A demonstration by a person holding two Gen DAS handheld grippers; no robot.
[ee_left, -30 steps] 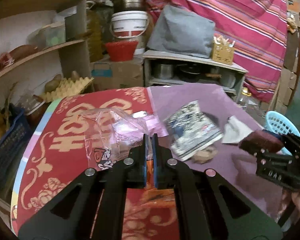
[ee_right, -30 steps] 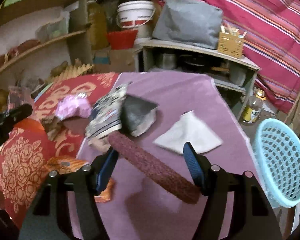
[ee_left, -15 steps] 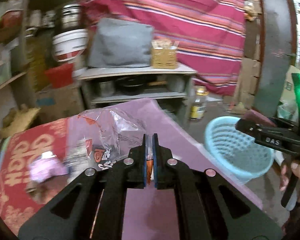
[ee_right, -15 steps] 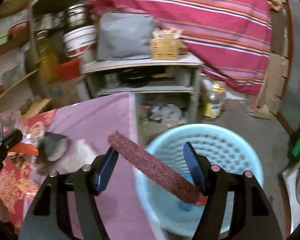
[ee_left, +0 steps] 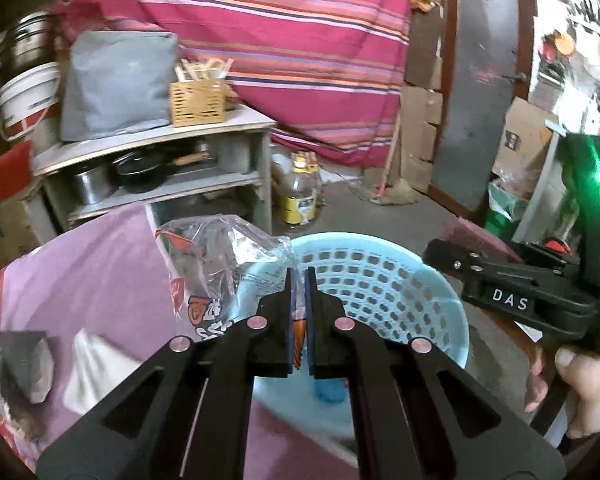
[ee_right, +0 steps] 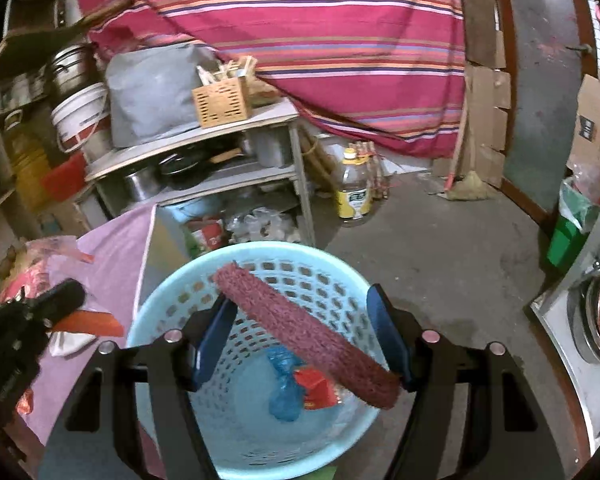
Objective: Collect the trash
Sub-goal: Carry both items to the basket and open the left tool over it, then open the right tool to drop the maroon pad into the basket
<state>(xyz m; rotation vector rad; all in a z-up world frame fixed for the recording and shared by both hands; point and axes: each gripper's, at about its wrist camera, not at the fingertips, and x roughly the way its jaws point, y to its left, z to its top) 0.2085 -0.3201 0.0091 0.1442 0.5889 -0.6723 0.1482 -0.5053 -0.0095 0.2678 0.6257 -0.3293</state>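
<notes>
Right claw (ee_right: 302, 336) view alone shows basket (ee_right: 168, 300) contents.

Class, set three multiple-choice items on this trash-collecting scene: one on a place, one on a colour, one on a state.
1. Where is the maroon scouring pad?
A. on the table
B. above the basket
C. on the shelf
2. What colour is the basket?
A. light blue
B. yellow
C. black
3. The left hand-held gripper is:
A. wide open
B. out of view
C. shut on the clear plastic wrapper

Answers: B, the pad in the right hand-held gripper hangs over the basket; A, its rim is light blue; C, the pads pinch the wrapper.
</notes>
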